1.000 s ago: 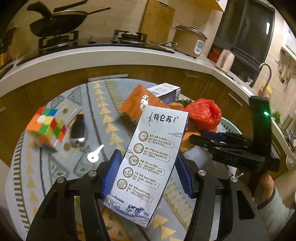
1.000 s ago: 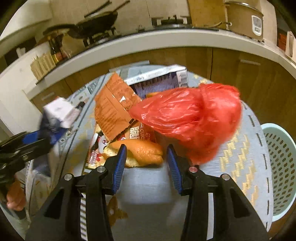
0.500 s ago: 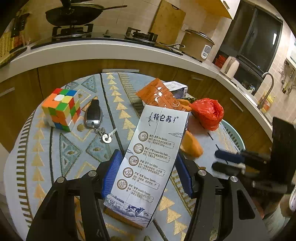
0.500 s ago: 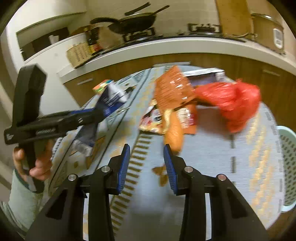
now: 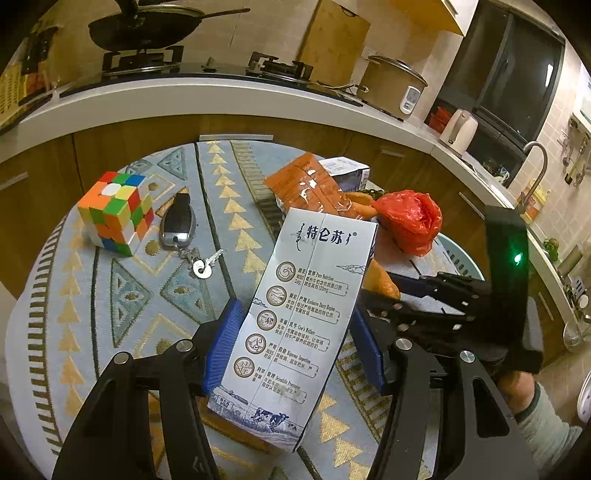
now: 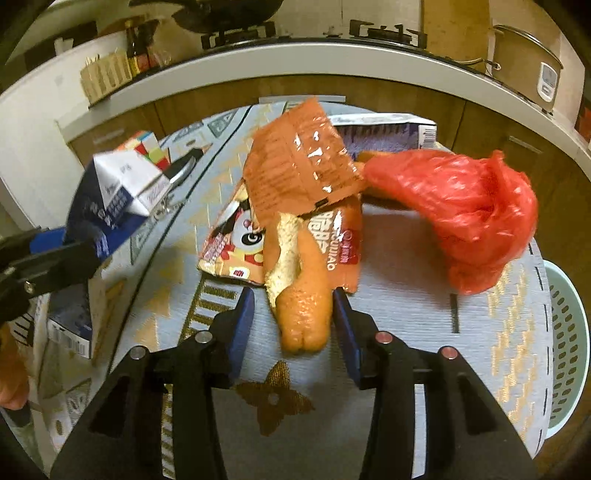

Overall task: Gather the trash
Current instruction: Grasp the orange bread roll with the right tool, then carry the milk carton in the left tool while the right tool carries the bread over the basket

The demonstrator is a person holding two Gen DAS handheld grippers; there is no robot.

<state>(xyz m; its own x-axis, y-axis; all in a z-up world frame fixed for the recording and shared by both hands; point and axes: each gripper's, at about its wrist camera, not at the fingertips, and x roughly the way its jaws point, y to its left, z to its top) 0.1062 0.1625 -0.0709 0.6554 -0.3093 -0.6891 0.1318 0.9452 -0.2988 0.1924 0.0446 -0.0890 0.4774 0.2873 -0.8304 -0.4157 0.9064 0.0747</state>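
My left gripper (image 5: 295, 339) is shut on a white and blue milk carton (image 5: 303, 317) and holds it above the table; the carton also shows in the right wrist view (image 6: 110, 192). My right gripper (image 6: 293, 321) is open, its fingers on either side of an orange peel (image 6: 303, 295) that lies on the table. The peel rests on an orange snack wrapper (image 6: 295, 173). A crumpled red plastic bag (image 6: 465, 210) lies to the right. A flattened purple and white box (image 6: 380, 129) lies behind them. A pale green basket (image 6: 569, 332) stands beside the table at the right.
A colour cube (image 5: 114, 212) and a car key with a small key (image 5: 181, 229) lie on the patterned tablecloth (image 5: 122, 295) at the left. Behind the table runs a wooden counter with a stove, a wok (image 5: 144, 26) and a rice cooker (image 5: 391, 88).
My right gripper has swung back to the trash pile and now has its fingers around the orange peel. My left gripper still holds the milk carton in about the same place.
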